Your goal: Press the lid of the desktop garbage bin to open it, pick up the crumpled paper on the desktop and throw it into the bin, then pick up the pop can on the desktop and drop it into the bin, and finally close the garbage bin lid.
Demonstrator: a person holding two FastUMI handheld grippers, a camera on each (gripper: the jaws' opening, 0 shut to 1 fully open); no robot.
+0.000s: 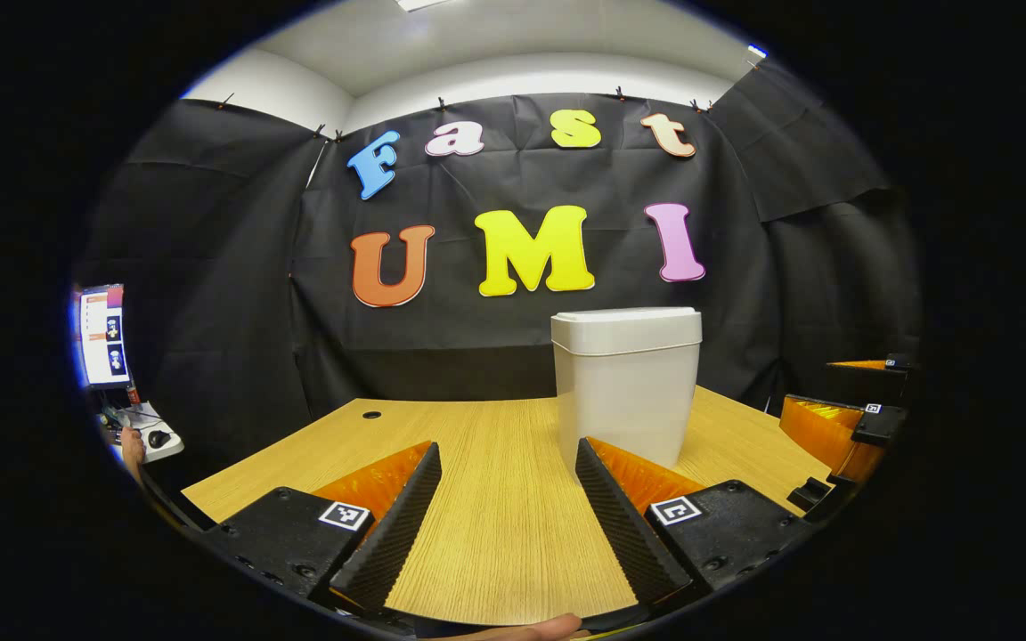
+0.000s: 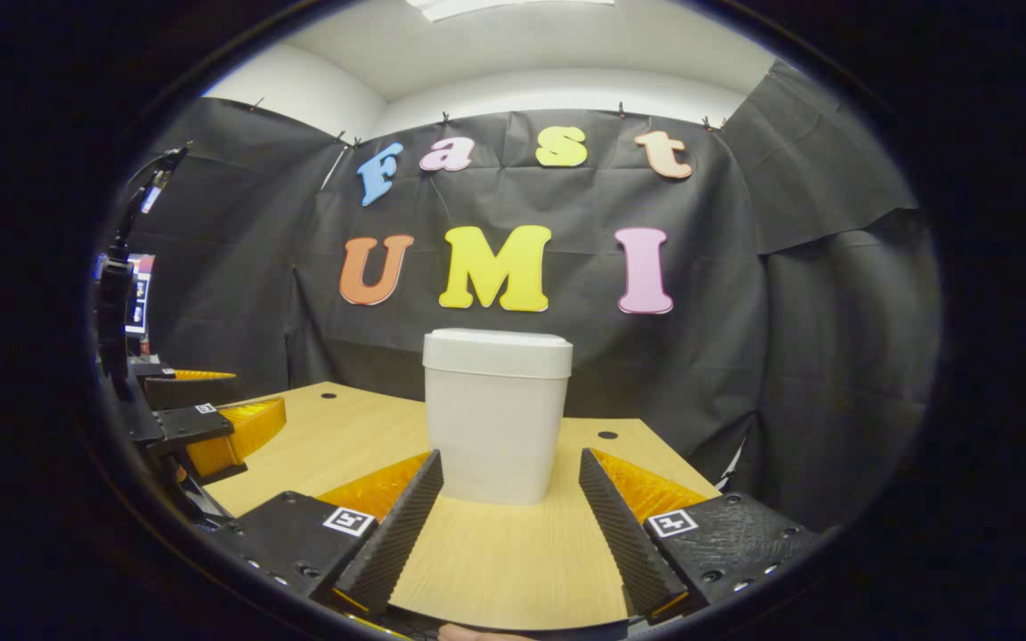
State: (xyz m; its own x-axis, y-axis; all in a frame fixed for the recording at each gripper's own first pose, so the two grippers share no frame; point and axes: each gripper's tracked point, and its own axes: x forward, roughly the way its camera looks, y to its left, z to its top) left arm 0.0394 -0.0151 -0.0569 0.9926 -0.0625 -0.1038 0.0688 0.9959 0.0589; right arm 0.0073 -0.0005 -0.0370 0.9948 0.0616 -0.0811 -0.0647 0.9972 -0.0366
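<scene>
A white garbage bin (image 1: 627,387) stands upright on the wooden desk (image 1: 495,499), its lid (image 1: 625,320) down flat. In the left gripper view it sits ahead and to the right of my left gripper (image 1: 508,454), which is open with nothing between its fingers. In the right gripper view the bin (image 2: 495,414) stands straight ahead, just beyond my right gripper (image 2: 510,463), also open and holding nothing. The lid (image 2: 497,341) is closed there too. The right gripper (image 1: 842,427) shows at the right edge of the left gripper view, and the left gripper (image 2: 210,427) at the left edge of the right one.
A monitor (image 1: 103,336) and a mouse (image 1: 158,438) sit on a side stand at the far left, beyond the desk's left edge. Black cloth walls close in the desk behind and to the right. Small cable holes (image 2: 607,435) mark the desk's far side.
</scene>
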